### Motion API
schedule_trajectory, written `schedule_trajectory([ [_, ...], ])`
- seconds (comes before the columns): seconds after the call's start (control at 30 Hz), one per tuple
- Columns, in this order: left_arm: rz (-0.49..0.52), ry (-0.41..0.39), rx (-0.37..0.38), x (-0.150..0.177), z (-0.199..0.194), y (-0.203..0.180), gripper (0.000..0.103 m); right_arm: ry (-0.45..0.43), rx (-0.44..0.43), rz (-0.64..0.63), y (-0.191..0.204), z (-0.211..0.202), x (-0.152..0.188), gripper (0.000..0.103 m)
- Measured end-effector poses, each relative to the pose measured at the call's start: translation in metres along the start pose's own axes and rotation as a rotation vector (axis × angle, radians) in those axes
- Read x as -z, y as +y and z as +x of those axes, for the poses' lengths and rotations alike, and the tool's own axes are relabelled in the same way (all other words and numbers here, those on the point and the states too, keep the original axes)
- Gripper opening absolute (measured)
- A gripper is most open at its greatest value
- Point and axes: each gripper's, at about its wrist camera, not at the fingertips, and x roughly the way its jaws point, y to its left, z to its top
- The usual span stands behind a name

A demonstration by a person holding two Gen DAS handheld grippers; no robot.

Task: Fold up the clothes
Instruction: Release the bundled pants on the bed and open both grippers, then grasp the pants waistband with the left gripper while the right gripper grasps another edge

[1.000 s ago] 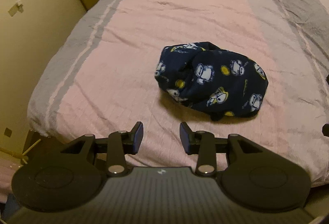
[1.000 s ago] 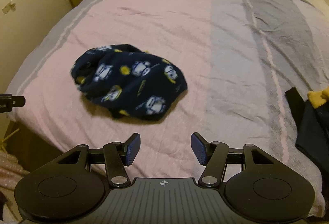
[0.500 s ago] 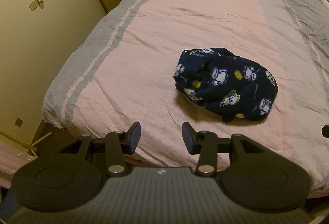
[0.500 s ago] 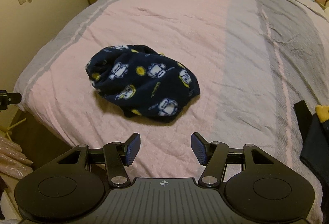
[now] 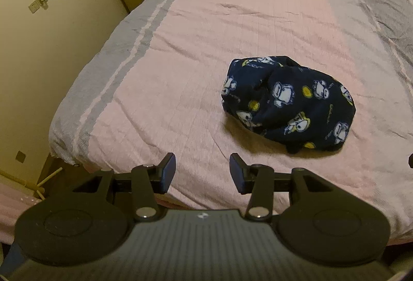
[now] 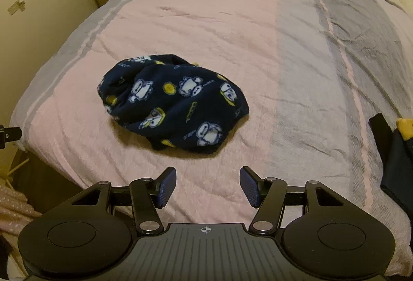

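From the left wrist, the left gripper (image 5: 202, 171) hangs with fingers apart and empty, above the bed (image 5: 180, 61) edge; the fleece garment (image 5: 287, 104) lies bunched beyond, to the right.

From the right wrist, the right gripper (image 6: 207, 186) also gapes empty. The garment looks soft, light and floppy; a loose edge seems the best hold.

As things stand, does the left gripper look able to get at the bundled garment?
Probably yes: the left gripper is open and empty, and only bare bedspread lies between it and the garment.
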Motion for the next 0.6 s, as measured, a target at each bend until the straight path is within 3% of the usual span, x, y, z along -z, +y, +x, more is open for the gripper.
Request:
schedule_trajectory([
  [0.27, 0.059, -0.001, 0.054, -0.048, 0.053, 0.032, 0.044, 0.007, 0.04, 0.142, 0.011, 0.032, -0.03, 0.058],
  [0.6, 0.192, -0.017, 0.174, -0.138, 0.138, 0.055, 0.048, -0.004, 0.102, 0.507, 0.0, 0.074, -0.061, 0.058],
])
